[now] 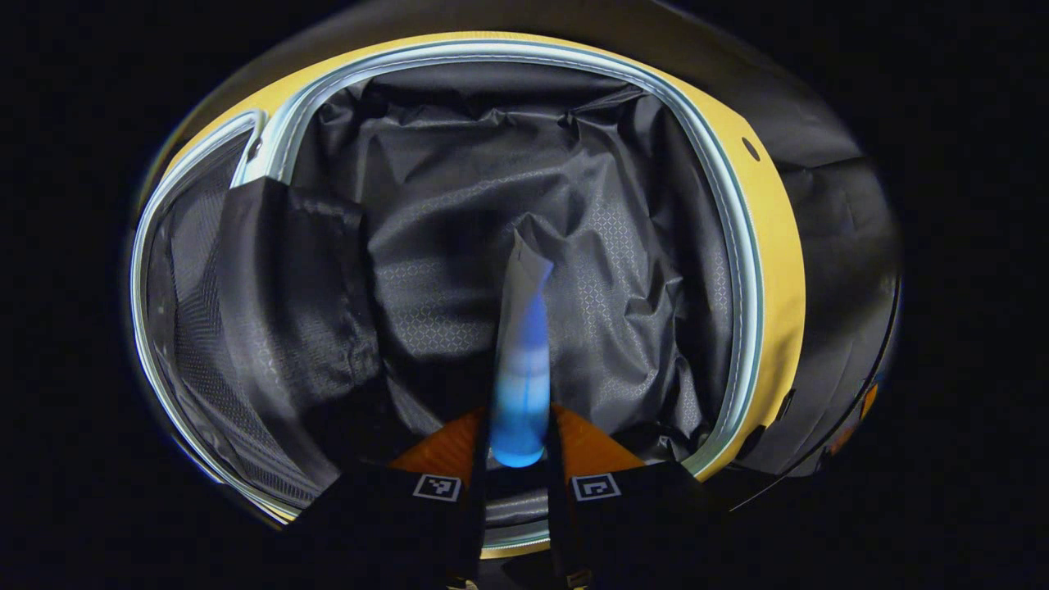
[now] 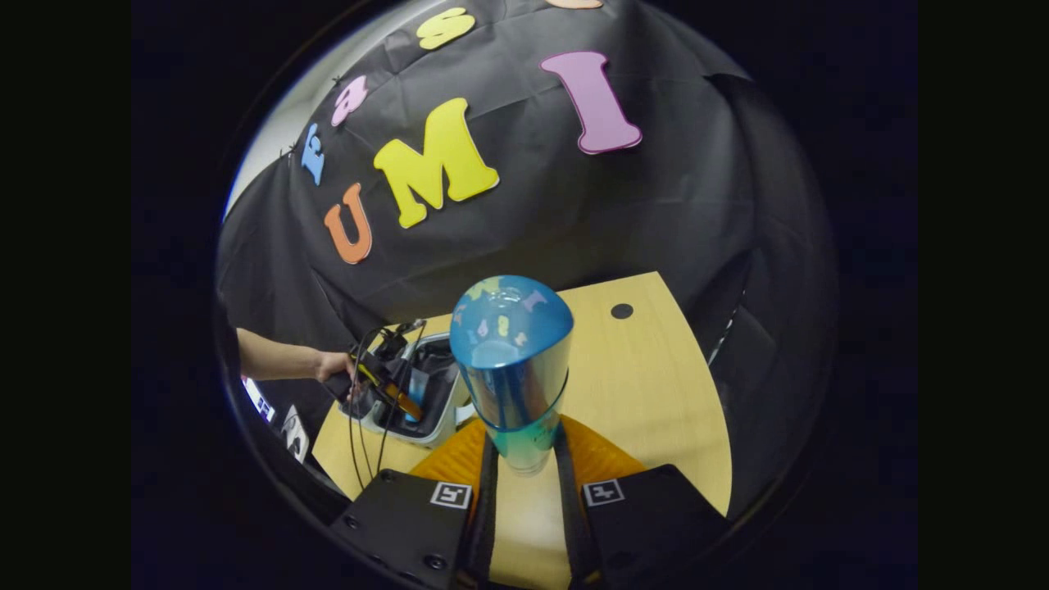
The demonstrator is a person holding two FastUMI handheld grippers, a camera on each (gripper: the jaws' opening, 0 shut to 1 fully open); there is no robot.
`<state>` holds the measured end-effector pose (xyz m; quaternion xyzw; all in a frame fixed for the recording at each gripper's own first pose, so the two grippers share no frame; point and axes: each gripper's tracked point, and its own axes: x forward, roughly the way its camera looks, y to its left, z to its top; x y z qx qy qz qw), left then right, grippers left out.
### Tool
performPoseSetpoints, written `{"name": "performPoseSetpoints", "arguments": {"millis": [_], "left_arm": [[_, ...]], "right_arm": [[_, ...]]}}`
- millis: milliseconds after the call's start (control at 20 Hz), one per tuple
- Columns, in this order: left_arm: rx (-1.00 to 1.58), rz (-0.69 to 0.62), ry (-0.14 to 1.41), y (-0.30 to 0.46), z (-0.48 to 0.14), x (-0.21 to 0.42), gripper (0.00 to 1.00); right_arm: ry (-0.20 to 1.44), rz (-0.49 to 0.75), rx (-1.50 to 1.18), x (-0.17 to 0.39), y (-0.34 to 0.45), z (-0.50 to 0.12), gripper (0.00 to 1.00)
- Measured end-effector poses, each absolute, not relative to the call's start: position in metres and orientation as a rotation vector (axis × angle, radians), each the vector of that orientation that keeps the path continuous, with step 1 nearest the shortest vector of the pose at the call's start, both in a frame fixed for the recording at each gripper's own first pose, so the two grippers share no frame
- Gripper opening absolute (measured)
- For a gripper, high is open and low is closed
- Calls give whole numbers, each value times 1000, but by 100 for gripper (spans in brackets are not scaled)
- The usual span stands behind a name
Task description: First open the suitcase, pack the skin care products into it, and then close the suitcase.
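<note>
In the left gripper view, the left claw (image 1: 519, 459) is clamping a blue tube (image 1: 521, 385) between both fingers, the tube pointing forward into the open suitcase (image 1: 770, 270). The tube's flat crimped end is reaching over the wrinkled dark lining (image 1: 459, 213), though whether it is touching the fabric cannot be told. A mesh pocket (image 1: 197, 328) is lying along the case's left side.

In the right gripper view, the right claw (image 2: 524, 463) is gripping a shiny blue bottle (image 2: 512, 369) with both fingers pressing on its lower part, its rounded top pointing up and away. It is hovering over the wooden tabletop (image 2: 647, 385). Farther off to the left, a hand (image 2: 336, 365) is holding the left claw (image 2: 406, 406) down inside the suitcase (image 2: 442, 426), which is sitting on the tabletop near its left edge.
</note>
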<state>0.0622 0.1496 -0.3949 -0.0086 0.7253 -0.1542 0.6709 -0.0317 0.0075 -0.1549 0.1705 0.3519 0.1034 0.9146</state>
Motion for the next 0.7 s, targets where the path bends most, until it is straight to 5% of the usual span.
{"name": "performPoseSetpoints", "arguments": {"millis": [350, 500, 700], "left_arm": [[41, -330, 1646, 154, -389, 58, 45], [-92, -305, 1542, 147, -371, 55, 84], [-358, -289, 1228, 131, -300, 53, 86]], "right_arm": [[834, 404, 288, -29, 69, -145, 33], [934, 518, 295, -11, 125, -152, 33], [1045, 637, 273, 24, 214, -165, 31]]}}
